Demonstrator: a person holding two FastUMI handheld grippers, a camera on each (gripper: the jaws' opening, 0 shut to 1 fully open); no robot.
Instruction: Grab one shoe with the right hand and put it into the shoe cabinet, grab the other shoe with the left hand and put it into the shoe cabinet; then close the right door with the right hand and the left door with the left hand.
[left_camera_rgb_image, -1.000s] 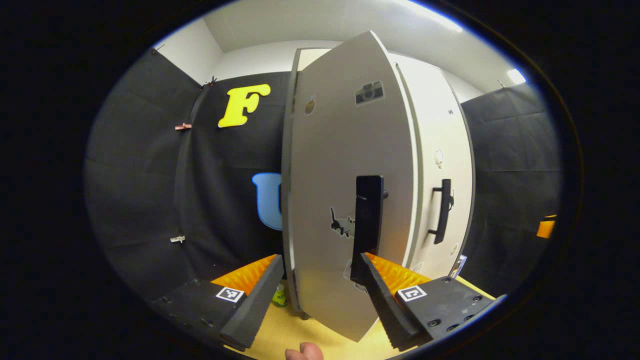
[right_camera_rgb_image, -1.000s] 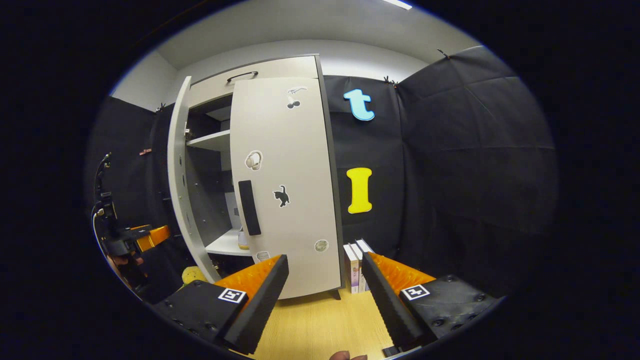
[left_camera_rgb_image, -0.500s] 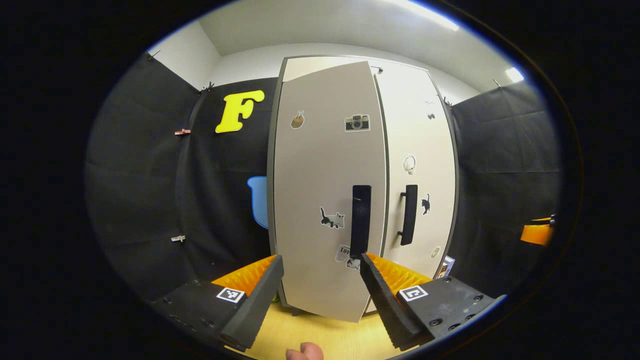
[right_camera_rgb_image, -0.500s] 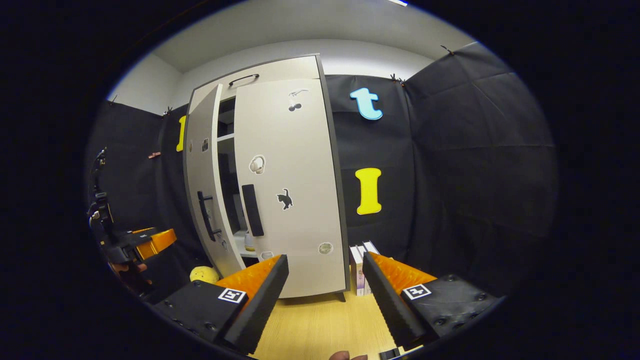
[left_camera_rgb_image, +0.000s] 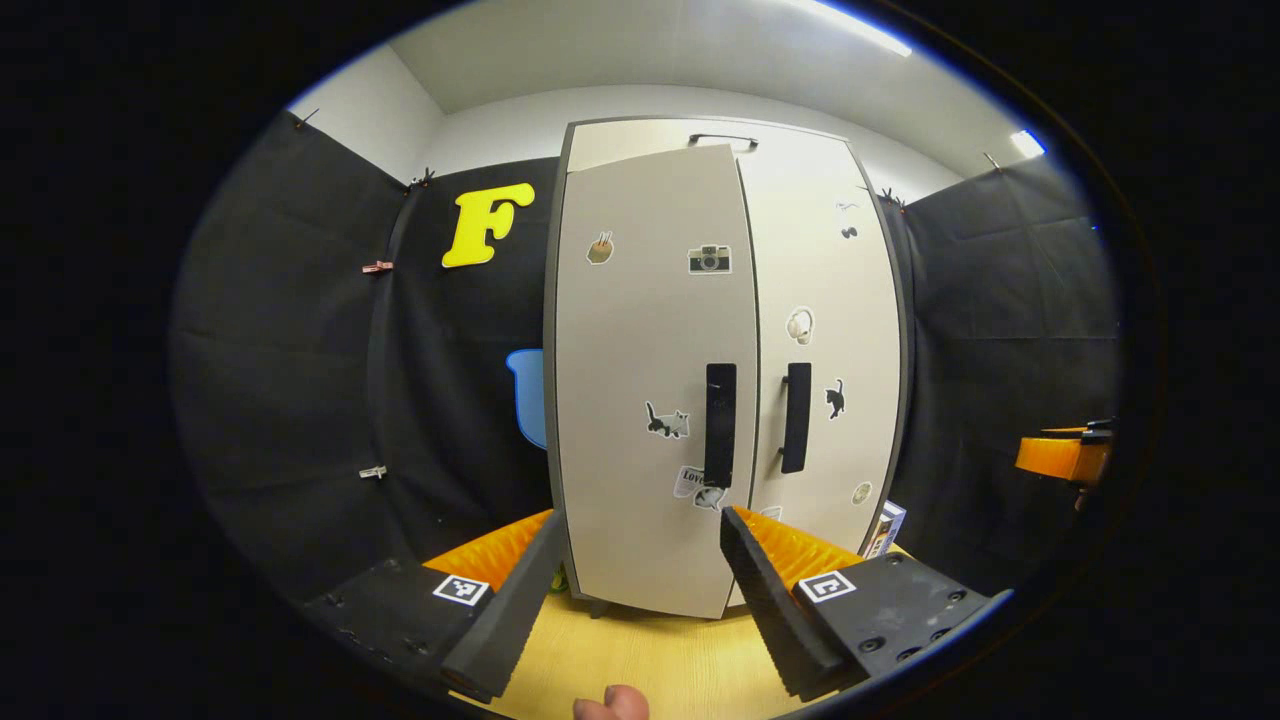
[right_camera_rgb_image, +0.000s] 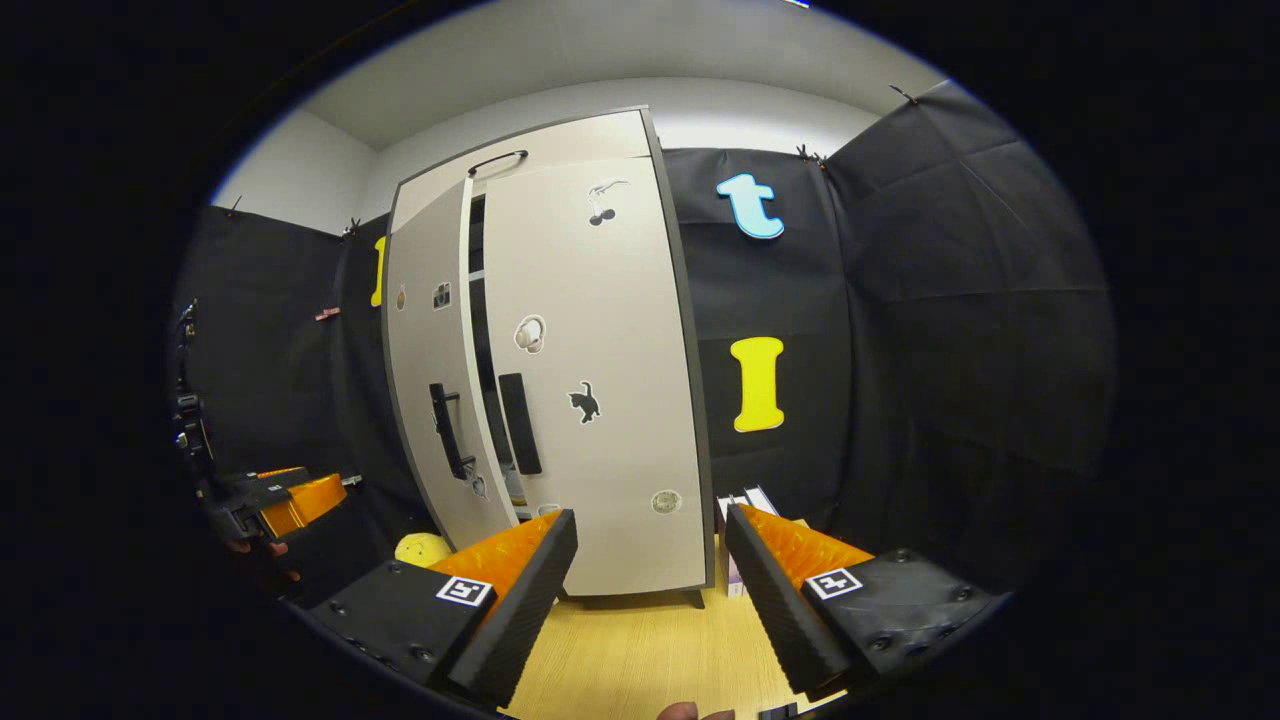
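Shoe cabinet (left_camera_rgb_image: 650, 400), left door (right_camera_rgb_image: 425, 400) slightly ajar.
Left claw (left_camera_rgb_image: 635, 590) and right claw (right_camera_rgb_image: 650, 590): jaws apart, empty, near the counter (right_camera_rgb_image: 640, 650).

Your shoe cabinet (left_camera_rgb_image: 640, 135) stands upright on the wooden floor, pale grey with stickers. Its right door (right_camera_rgb_image: 600, 380) sits flush shut; its left door (right_camera_rgb_image: 430, 390) is nearly shut, a narrow dark gap left between them.
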